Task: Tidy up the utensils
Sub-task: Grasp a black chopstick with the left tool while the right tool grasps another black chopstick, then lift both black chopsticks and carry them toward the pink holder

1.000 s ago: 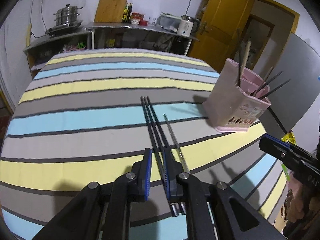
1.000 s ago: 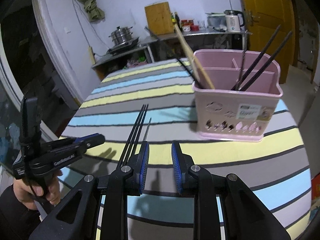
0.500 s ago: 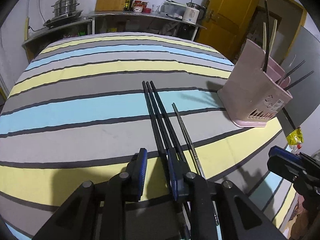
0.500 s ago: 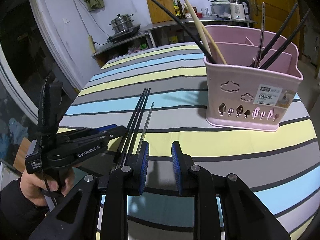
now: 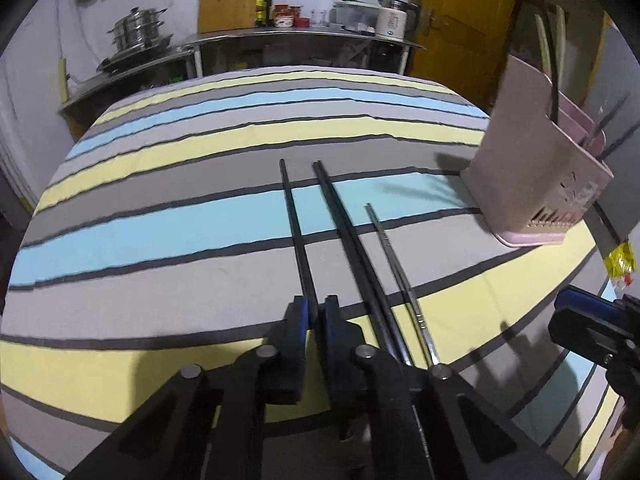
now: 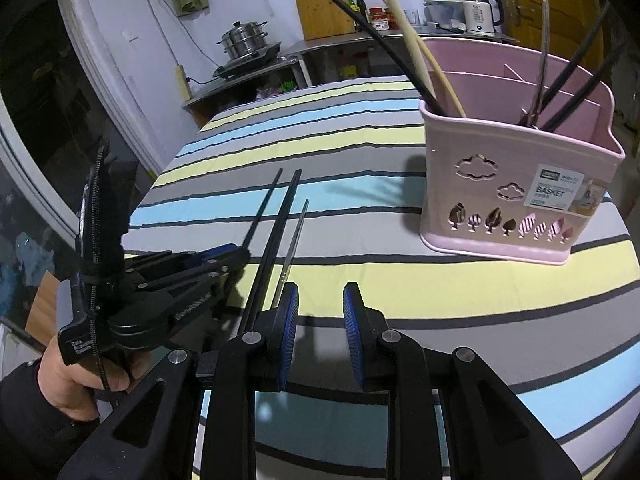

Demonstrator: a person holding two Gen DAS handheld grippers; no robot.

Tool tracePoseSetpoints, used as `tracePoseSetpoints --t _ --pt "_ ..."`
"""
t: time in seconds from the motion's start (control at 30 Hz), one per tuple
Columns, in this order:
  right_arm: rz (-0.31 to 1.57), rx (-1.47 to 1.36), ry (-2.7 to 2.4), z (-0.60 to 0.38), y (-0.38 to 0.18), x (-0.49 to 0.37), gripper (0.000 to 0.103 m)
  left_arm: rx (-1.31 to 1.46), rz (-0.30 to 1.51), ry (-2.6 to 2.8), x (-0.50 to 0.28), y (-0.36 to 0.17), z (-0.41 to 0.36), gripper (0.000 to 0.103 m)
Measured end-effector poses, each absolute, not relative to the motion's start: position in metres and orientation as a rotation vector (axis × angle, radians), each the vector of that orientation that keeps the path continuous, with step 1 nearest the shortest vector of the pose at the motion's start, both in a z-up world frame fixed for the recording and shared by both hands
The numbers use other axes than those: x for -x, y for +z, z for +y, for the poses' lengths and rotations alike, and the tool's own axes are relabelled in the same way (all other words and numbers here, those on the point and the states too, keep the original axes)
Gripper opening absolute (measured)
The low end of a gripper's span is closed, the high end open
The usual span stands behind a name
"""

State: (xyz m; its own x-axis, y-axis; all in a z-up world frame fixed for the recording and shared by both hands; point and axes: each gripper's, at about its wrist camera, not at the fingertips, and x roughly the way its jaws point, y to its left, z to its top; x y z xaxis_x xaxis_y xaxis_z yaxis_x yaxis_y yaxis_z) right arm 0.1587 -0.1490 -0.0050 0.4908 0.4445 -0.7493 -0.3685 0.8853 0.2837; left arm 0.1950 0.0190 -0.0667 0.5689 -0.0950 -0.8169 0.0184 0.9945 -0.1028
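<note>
Black and slim, one chopstick [image 5: 294, 220] lies pinched at its near end between the blue pads of the left gripper [image 5: 315, 316], whose fingers have closed down to a narrow slit on it, a hold near the end that should let it be lifted and tipped upright. Just beside it lie two more black chopsticks [image 5: 348, 236] pressed together and a thin metal chopstick [image 5: 394, 258], all pointing toward the far edge of the striped desk [image 5: 160, 220]. Near the desk's right edge stands the pink basket [image 6: 516, 196], already holding black, pale and metal sticks in separate compartments, presumably sorted by kind. The right gripper [image 6: 320, 316] hangs over the near edge, fingers apart and empty.
</note>
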Motion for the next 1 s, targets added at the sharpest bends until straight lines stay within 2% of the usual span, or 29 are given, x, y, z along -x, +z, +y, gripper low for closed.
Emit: tracePoseSetpoints --t 0.47,1.0 --pt "0.997 -0.073 0.530 -0.103 -0.035 -0.201 0.024 0.161 0.984 -0.051 -0.178 -0.066 0.058 0.006" --pt "1.027 -0.026 0.494 -0.082 -0.050 -0.224 0.018 0.054 1.004 -0.098 -0.229 -0.065 0.048 0.008"
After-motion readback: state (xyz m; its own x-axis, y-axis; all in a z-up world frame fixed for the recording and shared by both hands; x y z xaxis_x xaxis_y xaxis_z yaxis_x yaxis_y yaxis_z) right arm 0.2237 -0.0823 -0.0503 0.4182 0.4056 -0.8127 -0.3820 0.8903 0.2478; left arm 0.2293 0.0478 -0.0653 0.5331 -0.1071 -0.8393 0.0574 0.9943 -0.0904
